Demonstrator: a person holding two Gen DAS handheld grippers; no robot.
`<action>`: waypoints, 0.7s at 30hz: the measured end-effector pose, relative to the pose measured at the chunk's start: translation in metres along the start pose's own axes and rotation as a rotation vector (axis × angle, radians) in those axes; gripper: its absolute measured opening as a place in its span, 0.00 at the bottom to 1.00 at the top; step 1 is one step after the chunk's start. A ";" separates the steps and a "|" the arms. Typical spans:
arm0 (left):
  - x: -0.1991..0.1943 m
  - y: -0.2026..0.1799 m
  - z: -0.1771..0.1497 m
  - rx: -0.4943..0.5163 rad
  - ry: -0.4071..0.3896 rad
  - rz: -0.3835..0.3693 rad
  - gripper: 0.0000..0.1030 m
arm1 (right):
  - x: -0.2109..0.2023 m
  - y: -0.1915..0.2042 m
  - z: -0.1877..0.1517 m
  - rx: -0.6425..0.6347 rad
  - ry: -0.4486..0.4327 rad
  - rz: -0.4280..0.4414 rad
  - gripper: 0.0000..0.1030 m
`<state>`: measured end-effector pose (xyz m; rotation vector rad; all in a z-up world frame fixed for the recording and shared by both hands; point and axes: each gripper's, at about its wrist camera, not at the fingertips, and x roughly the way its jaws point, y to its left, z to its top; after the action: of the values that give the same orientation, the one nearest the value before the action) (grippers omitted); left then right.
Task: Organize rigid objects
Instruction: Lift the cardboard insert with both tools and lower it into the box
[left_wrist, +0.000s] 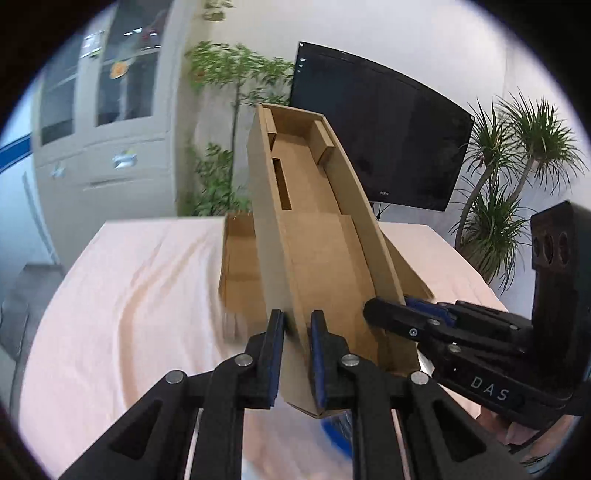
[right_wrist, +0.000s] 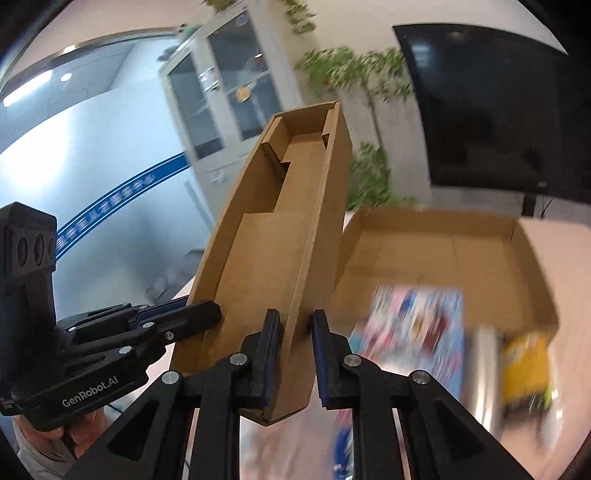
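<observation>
Two grippers lifting a cardboard lid above an open box

The left gripper (left_wrist: 297, 354) and right gripper (right_wrist: 295, 354) are each clamping a side wall of the empty cardboard lid (left_wrist: 314, 236), tilting it upward; beneath it the open box (right_wrist: 480, 258) on the pink tabletop (left_wrist: 129, 295) is holding a colourful pack (right_wrist: 417, 325), a silver item (right_wrist: 484, 369) and a yellow item (right_wrist: 526, 369).

The letters "DAS" are printed in pale type on the black body of the right gripper (left_wrist: 384, 314), as seen from the left wrist view. "GenRobot.AI" is printed in white on the black body of the left gripper (right_wrist: 201, 314), as seen from the right wrist view. Small lettering is carried on the lower edge of the monitor (left_wrist: 376, 125) and white characters on the blue wall stripe (right_wrist: 122, 199), but neither can be read.
</observation>
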<state>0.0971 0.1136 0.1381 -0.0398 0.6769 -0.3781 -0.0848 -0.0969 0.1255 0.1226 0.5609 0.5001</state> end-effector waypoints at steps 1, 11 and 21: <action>0.014 0.003 0.016 0.012 0.011 -0.002 0.13 | 0.003 -0.006 0.019 0.009 -0.006 -0.010 0.15; 0.192 0.067 0.076 -0.051 0.275 -0.024 0.11 | 0.196 -0.113 0.121 0.201 0.330 -0.084 0.15; 0.249 0.101 0.027 -0.094 0.430 0.074 0.10 | 0.316 -0.150 0.081 0.363 0.602 -0.064 0.14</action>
<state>0.3249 0.1171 -0.0077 -0.0229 1.1184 -0.2846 0.2532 -0.0725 0.0059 0.3025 1.2410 0.3641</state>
